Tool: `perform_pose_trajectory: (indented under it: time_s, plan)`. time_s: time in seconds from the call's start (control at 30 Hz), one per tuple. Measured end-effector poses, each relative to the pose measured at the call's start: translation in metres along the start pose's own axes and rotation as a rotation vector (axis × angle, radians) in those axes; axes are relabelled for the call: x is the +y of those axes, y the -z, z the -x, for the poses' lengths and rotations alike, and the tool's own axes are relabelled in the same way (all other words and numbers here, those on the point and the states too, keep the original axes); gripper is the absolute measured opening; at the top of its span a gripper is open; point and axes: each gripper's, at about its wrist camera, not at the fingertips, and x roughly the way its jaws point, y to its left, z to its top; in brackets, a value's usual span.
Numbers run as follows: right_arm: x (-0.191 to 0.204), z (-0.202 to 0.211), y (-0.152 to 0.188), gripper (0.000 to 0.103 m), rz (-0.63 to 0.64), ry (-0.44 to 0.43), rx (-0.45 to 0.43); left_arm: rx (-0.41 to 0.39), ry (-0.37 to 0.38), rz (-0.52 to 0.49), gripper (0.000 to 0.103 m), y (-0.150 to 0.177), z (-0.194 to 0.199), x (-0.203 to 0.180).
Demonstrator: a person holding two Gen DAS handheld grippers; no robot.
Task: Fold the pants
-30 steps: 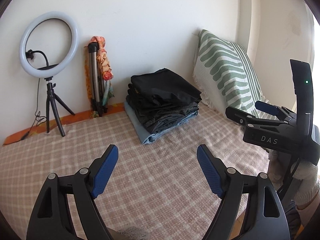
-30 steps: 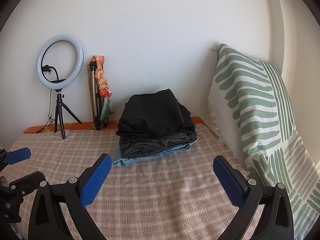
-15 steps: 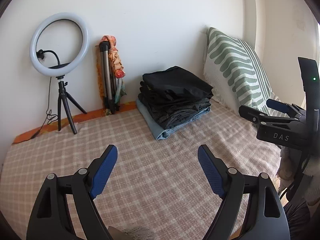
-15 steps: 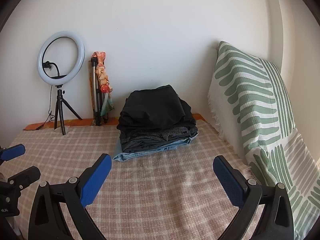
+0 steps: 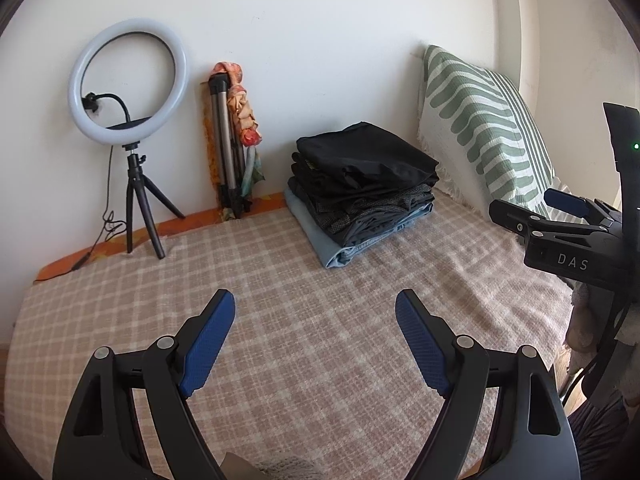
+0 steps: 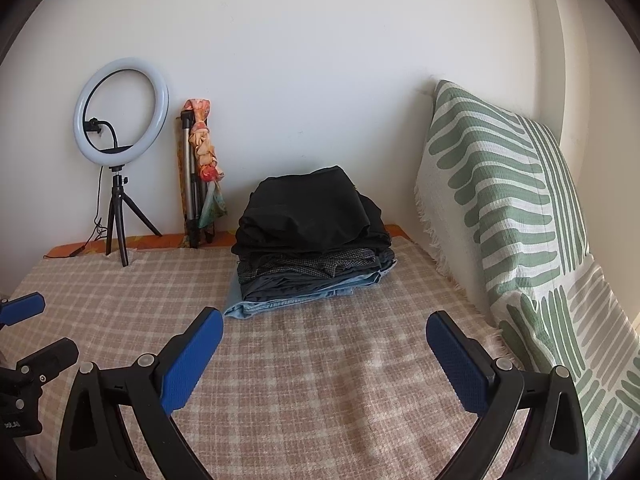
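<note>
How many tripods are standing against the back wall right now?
2: the black tripod carrying the ring light at the left, and a folded silver tripod leaning just right of it.

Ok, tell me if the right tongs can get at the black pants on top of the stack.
Probably yes: the right tongs are open, and only bare checked blanket lies before the black pants.

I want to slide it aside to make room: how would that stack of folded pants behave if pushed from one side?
The stack of folded pants would likely shear, not slide whole: its soft layers sit uneven. The black top pair looks smooth and may slip off first. The checked blanket looks textured, so the bottom jeans probably drag.
</note>
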Motion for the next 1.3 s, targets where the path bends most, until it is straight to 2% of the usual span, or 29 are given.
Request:
perform_pose_trajectory:
  time_s: [1.3]
  plan:
    - [0.012,0.002,-0.001,0.103,-0.002,-0.022,0.002,-0.022,-0.003,0.018,0.083,-0.003,0.007,0.004]
